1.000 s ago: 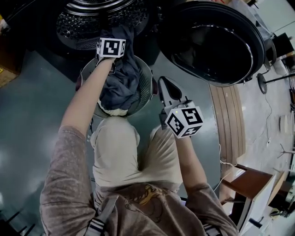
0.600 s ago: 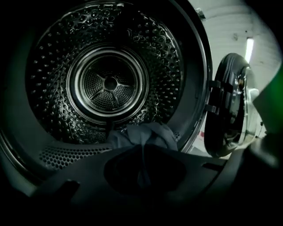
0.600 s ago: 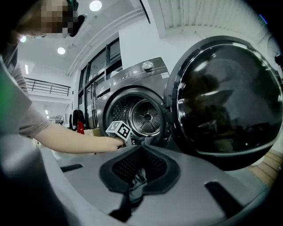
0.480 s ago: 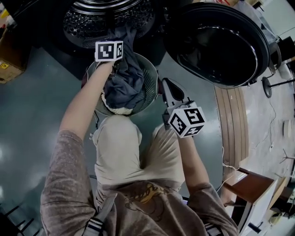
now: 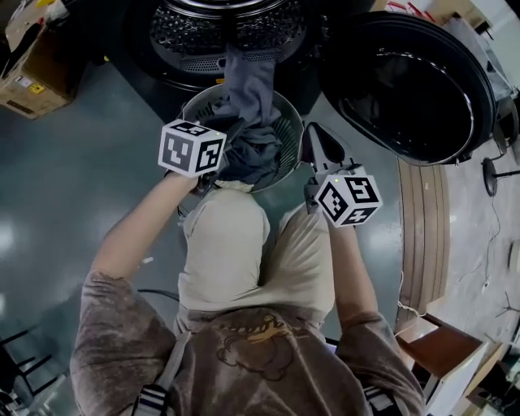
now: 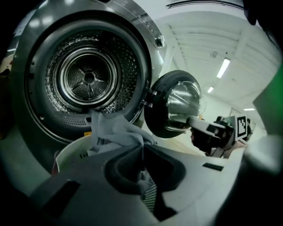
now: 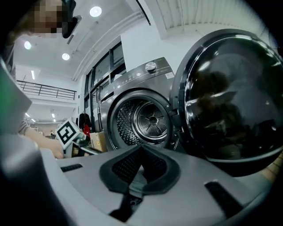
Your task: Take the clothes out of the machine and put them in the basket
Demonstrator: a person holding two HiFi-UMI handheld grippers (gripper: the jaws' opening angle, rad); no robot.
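Observation:
A grey garment (image 5: 248, 89) hangs from the washer drum's (image 5: 227, 24) lip down into the round basket (image 5: 286, 134), which holds more dark clothes. In the left gripper view my left gripper (image 6: 142, 148) is shut on a fold of that garment (image 6: 117, 130), above the basket's rim (image 6: 73, 152). Its marker cube (image 5: 192, 148) sits over the basket's near left edge. My right gripper (image 5: 318, 140) hovers at the basket's right side, shut with nothing in it. In the right gripper view it (image 7: 141, 150) points at the drum (image 7: 148, 119).
The round door (image 5: 414, 81) stands swung open to the right, close beside my right gripper. A cardboard box (image 5: 36, 73) lies on the floor at the upper left. Wooden boards (image 5: 422, 227) and a wooden cabinet (image 5: 443, 357) stand to the right. My knees are just behind the basket.
My left gripper has pulled back from the drum's mouth to the basket's near left edge, dragging the grey garment out with it. The right gripper has stayed put.

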